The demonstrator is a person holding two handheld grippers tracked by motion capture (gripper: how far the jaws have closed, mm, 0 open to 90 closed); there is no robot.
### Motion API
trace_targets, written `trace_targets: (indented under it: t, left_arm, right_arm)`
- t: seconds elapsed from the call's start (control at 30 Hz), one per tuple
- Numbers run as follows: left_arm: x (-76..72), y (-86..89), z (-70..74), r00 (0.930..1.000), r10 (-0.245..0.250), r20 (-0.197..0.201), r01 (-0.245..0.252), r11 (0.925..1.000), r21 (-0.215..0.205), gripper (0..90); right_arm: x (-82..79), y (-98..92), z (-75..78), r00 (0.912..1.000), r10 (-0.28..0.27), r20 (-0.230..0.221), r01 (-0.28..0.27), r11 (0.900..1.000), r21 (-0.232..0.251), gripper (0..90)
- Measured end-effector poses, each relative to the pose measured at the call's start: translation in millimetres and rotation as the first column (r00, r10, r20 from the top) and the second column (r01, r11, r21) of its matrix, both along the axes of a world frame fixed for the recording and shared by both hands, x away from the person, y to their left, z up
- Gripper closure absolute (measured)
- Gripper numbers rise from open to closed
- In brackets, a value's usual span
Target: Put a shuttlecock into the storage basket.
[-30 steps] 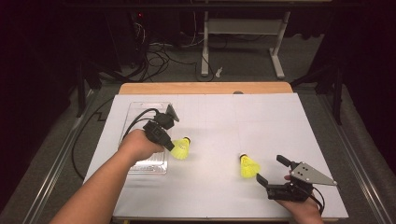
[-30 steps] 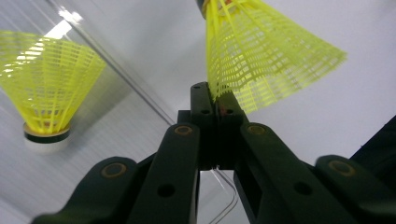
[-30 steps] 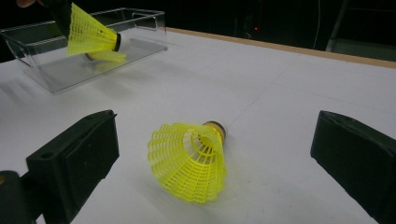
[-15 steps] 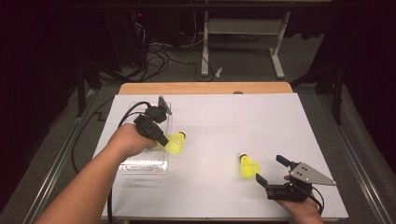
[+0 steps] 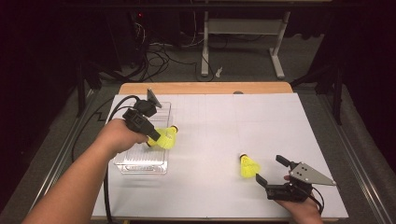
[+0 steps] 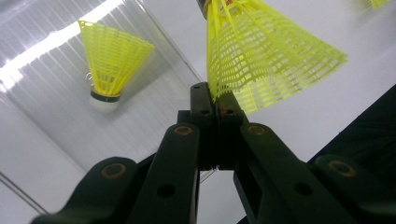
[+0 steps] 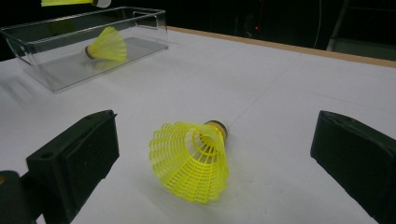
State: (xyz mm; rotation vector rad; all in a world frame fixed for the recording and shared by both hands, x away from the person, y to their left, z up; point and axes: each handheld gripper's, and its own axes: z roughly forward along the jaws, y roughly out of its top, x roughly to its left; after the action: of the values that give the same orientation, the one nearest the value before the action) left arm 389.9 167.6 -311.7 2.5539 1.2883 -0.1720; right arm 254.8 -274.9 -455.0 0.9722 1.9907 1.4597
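Table (image 5: 280,121) first: its white top carries a clear plastic box (image 5: 122,164) near the left edge, and the work appears to be gathering yellow shuttlecocks into that box. By my reading it is about a third done. One shuttlecock (image 6: 109,60) already lies inside the box, on its floor. A second shuttlecock (image 5: 166,138) hangs above the box's right wall, its mesh skirt nipped at the rim between the pressed-together jaws of the left gripper (image 5: 152,138); seen from the left gripper view, the cork end points away and the box sits below and beside it. It is not yet inside, so the drop is the step in hand. The third shuttlecock (image 5: 249,166) rests on the table toward the front right corner, lying on its side with the cork tip pointing away from the person. The right gripper (image 5: 271,169) waits just beside it, jaws spread wide to either side and touching nothing. Left to do, I judge: release the held one into the box, then pick up and carry over the last.
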Motion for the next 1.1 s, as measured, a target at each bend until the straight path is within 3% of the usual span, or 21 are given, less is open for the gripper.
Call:
trace_targets:
  t: [0.47, 1.1]
  left_arm:
    - [5.3, 26.2, -3.4, 0.9978, 0.067, 0.002, -0.067, 0.9978, -0.004, 89.1]
    - [4.1, 50.3, -19.8, 0.9936, 0.112, -0.018, -0.111, 0.9937, 0.007, 89.2]
  right_arm:
    - [0.2, 0.2, -0.3, 1.0000, 0.002, 0.002, -0.002, 1.000, -0.002, 1.7]
    - [-0.1, 1.0, -0.6, 1.0000, 0.005, -0.001, -0.005, 1.000, -0.003, 1.7]
